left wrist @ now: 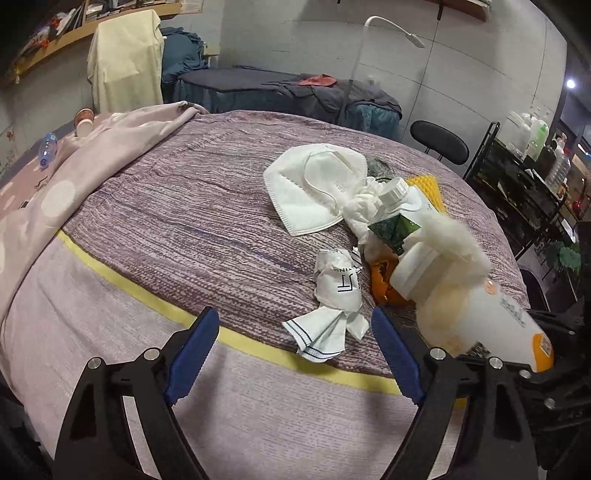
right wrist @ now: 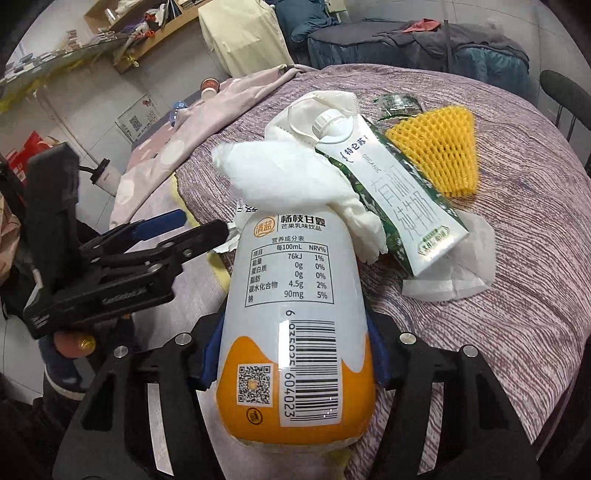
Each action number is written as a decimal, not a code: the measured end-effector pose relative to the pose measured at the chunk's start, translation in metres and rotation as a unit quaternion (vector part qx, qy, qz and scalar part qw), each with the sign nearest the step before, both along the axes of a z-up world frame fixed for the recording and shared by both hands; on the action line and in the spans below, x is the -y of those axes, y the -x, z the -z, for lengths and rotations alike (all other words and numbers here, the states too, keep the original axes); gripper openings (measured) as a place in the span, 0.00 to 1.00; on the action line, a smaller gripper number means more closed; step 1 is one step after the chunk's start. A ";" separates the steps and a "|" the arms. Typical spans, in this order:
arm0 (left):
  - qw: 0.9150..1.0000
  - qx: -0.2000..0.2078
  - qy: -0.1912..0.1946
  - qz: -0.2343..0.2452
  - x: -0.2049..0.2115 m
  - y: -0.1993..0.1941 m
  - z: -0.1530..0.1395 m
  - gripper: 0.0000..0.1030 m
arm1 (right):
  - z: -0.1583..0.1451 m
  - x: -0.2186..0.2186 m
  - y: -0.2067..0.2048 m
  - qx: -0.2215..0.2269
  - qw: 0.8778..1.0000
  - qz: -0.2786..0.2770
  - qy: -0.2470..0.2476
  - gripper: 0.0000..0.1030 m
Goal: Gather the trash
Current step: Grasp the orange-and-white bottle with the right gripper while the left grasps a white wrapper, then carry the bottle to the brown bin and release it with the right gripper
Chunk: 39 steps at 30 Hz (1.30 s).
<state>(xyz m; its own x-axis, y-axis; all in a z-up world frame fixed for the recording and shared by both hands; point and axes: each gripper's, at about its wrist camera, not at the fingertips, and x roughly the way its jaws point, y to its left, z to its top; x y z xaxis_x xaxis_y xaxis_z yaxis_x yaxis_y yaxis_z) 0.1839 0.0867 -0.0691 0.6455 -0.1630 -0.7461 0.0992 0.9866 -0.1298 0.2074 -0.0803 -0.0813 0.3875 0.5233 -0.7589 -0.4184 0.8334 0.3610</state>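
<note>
Grey panelled wall (left wrist: 461, 55); wooden shelf (left wrist: 92, 26); black chair (left wrist: 439, 142); white lamp (left wrist: 391, 27).

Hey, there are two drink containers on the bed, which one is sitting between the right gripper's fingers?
The white and orange plastic bottle, between the right gripper's blue pads. The green and white organic milk carton lies beyond it, untouched.

One bottle (right wrist: 295, 295), one carton (right wrist: 391, 192), one mask (left wrist: 314, 184)
</note>
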 end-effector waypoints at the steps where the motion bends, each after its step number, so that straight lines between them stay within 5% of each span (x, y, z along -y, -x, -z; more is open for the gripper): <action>1: 1.000 -0.005 -0.003 0.008 0.005 -0.005 0.002 0.78 | -0.002 0.006 0.005 0.003 1.000 0.005 -0.007 0.60; 9: 0.997 -0.041 -0.048 0.037 0.030 -0.037 0.018 0.67 | -0.020 0.059 0.040 0.060 0.995 0.082 -0.019 0.60; 14: 0.995 -0.036 -0.079 0.038 0.037 -0.038 0.017 0.34 | -0.027 0.074 0.052 0.087 0.989 0.115 -0.015 0.60; 17: 0.996 -0.031 -0.072 0.032 0.034 -0.033 0.014 0.27 | -0.029 0.084 0.058 0.095 0.986 0.133 -0.022 0.60; 30: 0.998 0.047 -0.050 0.012 0.039 0.023 -0.032 0.26 | -0.024 0.137 0.086 0.118 0.972 0.195 -0.058 0.60; 39: 0.994 0.086 -0.019 0.065 0.085 0.057 -0.059 0.26 | -0.023 0.191 0.110 0.133 0.953 0.264 -0.066 0.60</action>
